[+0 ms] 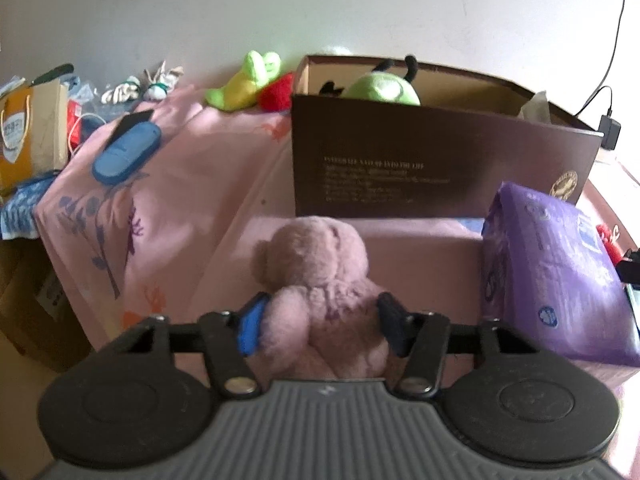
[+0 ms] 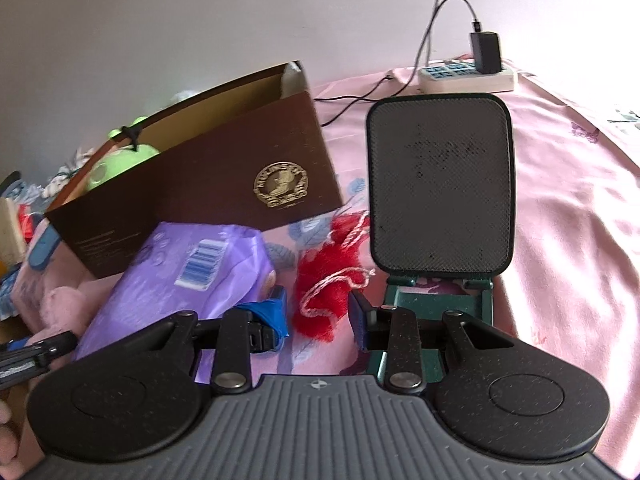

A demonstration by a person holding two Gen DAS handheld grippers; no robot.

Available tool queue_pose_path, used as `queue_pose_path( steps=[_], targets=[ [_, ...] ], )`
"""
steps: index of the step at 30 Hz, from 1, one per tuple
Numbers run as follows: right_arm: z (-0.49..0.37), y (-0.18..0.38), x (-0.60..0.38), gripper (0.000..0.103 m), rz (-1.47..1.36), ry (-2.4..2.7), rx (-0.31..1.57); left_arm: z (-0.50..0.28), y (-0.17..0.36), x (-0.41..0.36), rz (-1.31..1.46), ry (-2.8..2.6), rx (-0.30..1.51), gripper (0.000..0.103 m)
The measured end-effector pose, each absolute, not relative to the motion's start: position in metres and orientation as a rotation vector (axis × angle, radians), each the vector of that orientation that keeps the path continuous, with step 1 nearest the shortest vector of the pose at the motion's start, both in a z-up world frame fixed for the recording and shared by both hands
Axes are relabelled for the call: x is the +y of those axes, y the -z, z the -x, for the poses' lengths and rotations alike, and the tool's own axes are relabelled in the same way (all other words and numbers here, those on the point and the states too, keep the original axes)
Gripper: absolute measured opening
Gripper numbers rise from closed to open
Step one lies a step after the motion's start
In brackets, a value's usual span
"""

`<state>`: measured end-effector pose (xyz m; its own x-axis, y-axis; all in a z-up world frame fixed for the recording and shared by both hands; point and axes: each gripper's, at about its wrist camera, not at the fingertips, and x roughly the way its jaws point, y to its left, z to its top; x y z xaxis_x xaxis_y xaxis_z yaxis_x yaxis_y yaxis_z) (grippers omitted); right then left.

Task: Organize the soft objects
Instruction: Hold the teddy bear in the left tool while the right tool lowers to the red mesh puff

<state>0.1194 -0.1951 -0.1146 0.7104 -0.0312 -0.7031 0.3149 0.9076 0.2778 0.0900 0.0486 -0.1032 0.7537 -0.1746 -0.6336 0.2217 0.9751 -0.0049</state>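
Observation:
My left gripper (image 1: pixel 320 322) is shut on a pink plush bear (image 1: pixel 316 276), held over the pink bed sheet in front of the brown cardboard box (image 1: pixel 400 168). A green plush (image 1: pixel 384 88) lies inside the box. A green-yellow plush (image 1: pixel 244 80) and a red plush (image 1: pixel 276 94) lie behind the box's left side. My right gripper (image 2: pixel 318 318) is open, its fingers on either side of a red fuzzy plush with a pink cord (image 2: pixel 332 280) on the sheet. The box (image 2: pixel 208 188) and the bear (image 2: pixel 60 304) also show in the right wrist view.
A purple soft pack (image 1: pixel 556 268) lies right of the bear, also in the right wrist view (image 2: pixel 192 276). A blue case (image 1: pixel 124 152) and paper bag (image 1: pixel 28 132) lie left. A dark folding stand (image 2: pixel 440 200), power strip (image 2: pixel 464 76) and charger cable lie right.

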Motion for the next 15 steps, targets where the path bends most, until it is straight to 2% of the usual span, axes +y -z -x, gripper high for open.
queue_pose_path(
  steps=[15],
  targets=[
    [-0.137, 0.134, -0.198, 0.016, -0.431, 0.243, 0.780, -0.092, 0.107, 0.049, -0.072, 0.264, 0.643, 0.054]
  ],
)
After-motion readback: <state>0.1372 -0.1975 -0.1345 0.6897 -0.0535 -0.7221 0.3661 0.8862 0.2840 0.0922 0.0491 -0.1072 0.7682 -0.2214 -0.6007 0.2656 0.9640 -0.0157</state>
